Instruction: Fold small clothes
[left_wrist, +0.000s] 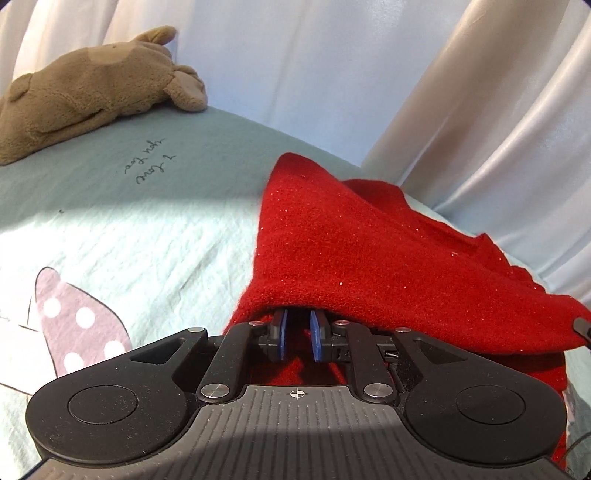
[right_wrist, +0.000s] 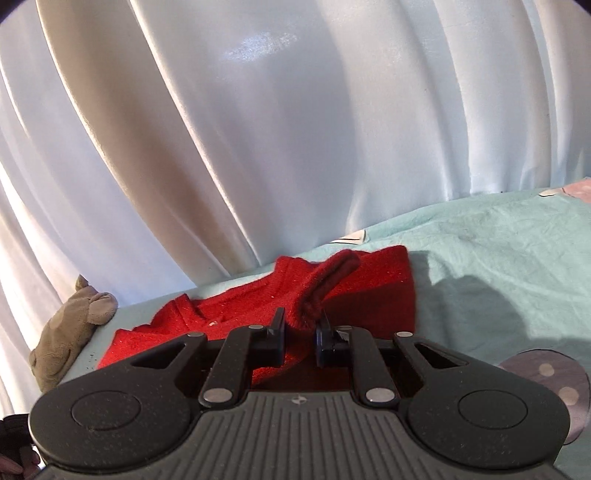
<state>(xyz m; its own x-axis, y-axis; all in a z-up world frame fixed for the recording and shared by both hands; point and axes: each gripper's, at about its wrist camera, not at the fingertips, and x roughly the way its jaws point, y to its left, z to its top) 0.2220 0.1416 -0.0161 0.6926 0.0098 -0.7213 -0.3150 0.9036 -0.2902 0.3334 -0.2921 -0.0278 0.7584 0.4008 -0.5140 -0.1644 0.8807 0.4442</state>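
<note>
Right now your left gripper (left_wrist: 298, 334) sits low over the bed, pointing along the sheet (left_wrist: 155, 236) toward the curtain (left_wrist: 498, 122). Its blue pads (left_wrist: 282, 334) stand a narrow gap apart, tucked under a raised flap of the red sweater (left_wrist: 369, 251) that drapes over the fingertips. Cloth lies below the fingers too, but whether the pads pinch any of it, you cannot tell from this view.

Your right gripper (right_wrist: 301, 332) is held just above the sweater (right_wrist: 236, 306), level with the bed and aimed at the curtain (right_wrist: 295, 129). A red sleeve (right_wrist: 325, 291) runs from between its fingers up and away to the right, and the fuzzy cuff end sits in the gap, so you are grasping the sleeve by its end.

The sweater's body lies spread on the sheet (right_wrist: 498, 240) near the bed's far edge, close to the curtain. A brown plush toy (left_wrist: 85, 88) lies on the sheet well left of the sweater, and it shows at the bed's edge in the right view as well (right_wrist: 70, 328).
</note>
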